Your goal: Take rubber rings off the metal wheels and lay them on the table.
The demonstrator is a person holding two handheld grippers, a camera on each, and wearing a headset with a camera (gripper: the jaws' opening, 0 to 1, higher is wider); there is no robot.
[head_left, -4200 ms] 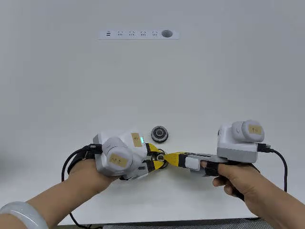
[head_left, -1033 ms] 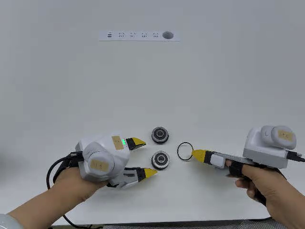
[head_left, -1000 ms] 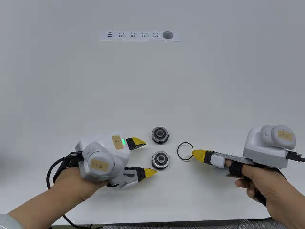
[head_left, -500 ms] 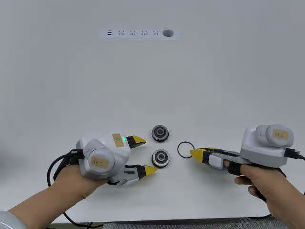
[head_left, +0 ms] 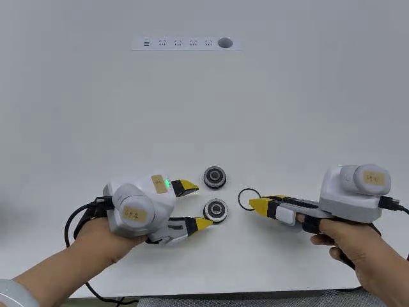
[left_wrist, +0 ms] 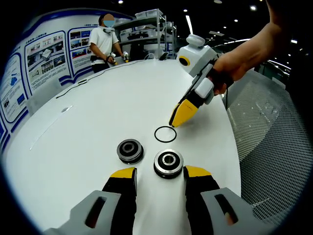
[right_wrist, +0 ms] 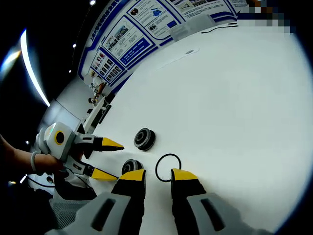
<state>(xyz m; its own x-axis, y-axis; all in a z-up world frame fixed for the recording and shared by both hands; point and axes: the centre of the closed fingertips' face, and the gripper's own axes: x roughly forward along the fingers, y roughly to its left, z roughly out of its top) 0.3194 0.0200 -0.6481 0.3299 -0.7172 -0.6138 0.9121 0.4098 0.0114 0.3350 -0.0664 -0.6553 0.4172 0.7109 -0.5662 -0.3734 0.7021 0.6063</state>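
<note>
My left tongs (head_left: 197, 204): spread wide and holding nothing. The near wheel (head_left: 215, 209) sits just ahead of the tips, in line with the gap.
My right tongs (head_left: 258, 204): parted only a little, also empty, with the tips just beside the loose ring (head_left: 248, 199).
Where the loose ring is: flat on the table (head_left: 268, 262), to the right of the near wheel and apart from it. I judge this one finished.
State of the near wheel: in the left gripper view its edge shows bright metal, so it looks stripped.
State of the far wheel (head_left: 215, 177): its edge is black, so I judge its rubber is still on. It is my next job.
Risk, dragging the ring: my right tips are so close that any forward or sideways drift would catch the loose ring and slide it across the table.
Risk, wrong wheel: my left tongs are lined up on the near wheel, so closing here would grab a wheel that has nothing left to give.
Risk, knocking wheels: the two wheels lie near each other, and reaching past the near one with jaws this wide could nudge it or send it rolling.
Risk, slipping grip: the far wheel is round and smooth, so a pinch off its middle would let it squirt out sideways.
</note>
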